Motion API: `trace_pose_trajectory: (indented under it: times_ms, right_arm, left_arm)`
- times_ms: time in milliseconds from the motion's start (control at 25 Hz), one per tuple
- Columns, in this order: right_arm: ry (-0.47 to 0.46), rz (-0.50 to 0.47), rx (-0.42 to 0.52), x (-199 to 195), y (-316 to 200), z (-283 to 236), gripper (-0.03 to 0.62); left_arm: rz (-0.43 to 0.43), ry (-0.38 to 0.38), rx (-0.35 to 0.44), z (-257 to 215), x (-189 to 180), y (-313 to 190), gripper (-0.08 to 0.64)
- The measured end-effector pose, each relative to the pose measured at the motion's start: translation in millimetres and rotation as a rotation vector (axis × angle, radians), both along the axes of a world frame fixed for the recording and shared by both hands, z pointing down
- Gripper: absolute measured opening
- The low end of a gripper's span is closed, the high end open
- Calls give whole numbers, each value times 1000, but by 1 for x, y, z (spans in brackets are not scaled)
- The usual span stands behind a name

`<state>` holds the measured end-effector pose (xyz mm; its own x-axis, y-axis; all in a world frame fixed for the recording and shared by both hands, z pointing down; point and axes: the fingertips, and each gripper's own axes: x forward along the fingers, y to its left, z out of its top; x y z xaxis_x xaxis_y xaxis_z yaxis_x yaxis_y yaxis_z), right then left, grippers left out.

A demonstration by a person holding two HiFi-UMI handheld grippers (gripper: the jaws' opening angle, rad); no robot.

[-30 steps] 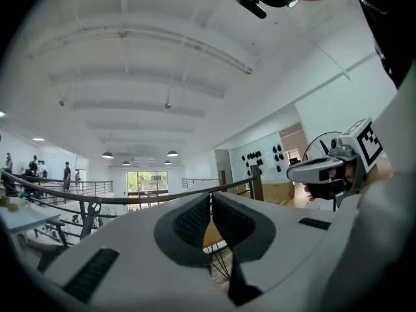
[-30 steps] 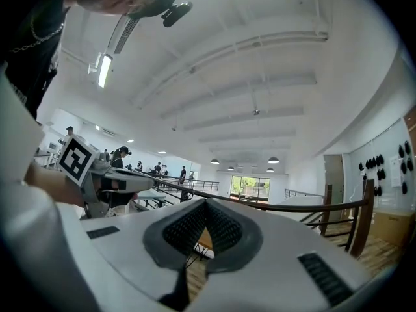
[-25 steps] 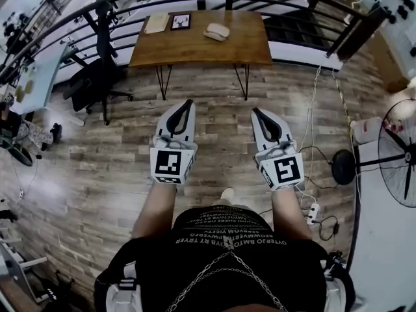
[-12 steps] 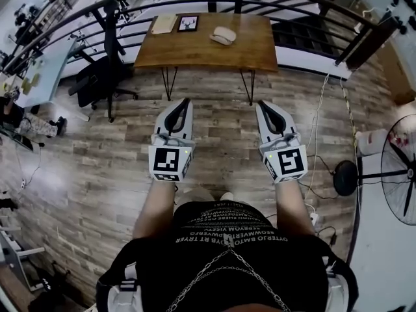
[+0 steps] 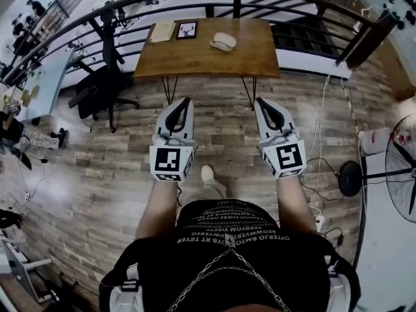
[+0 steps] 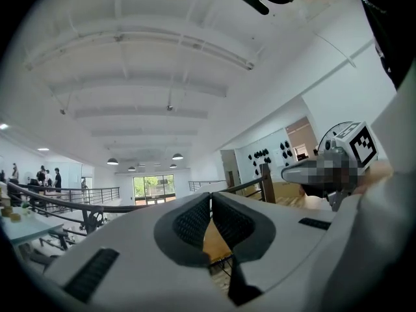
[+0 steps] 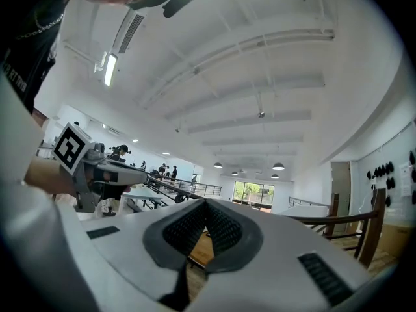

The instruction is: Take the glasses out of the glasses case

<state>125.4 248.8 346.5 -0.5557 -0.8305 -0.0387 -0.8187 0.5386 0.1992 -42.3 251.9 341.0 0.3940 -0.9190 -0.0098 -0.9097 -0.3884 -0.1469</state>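
1. left gripper: jaws are sitting pressed together, nothing between them.
2. right gripper: same, pads are meeting and holding nothing.
3. both are pointing level at the wooden table, hanging over the floor short of its near edge, well apart from everything on it.
4. glasses case is lying on the table, right of centre toward the far edge. it's looking closed, and the glasses aren't showing.
5. picture frame and pad are sitting on the table's far left part.
6. my read: the case is looking like a light, smooth shell, so it's probably going to slide on the table. i'm suggesting pinning the base with one gripper and prying the lid at the seam with the other. the glasses are likely light and fragile, so i'm favouring a hold on the bridge or a temple, not the lenses.
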Motion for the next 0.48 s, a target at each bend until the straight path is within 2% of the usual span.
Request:
trace_pose_trajectory:
  times_ms: [240, 480]
  right_arm:
    - [-13, 17, 0, -7, -35, -4, 15]
    - [-20, 17, -4, -15, -62, -2, 17]
  left_arm:
    - [35, -5, 17, -9, -1, -41, 34]
    - [56, -13, -1, -3, -4, -72, 34]
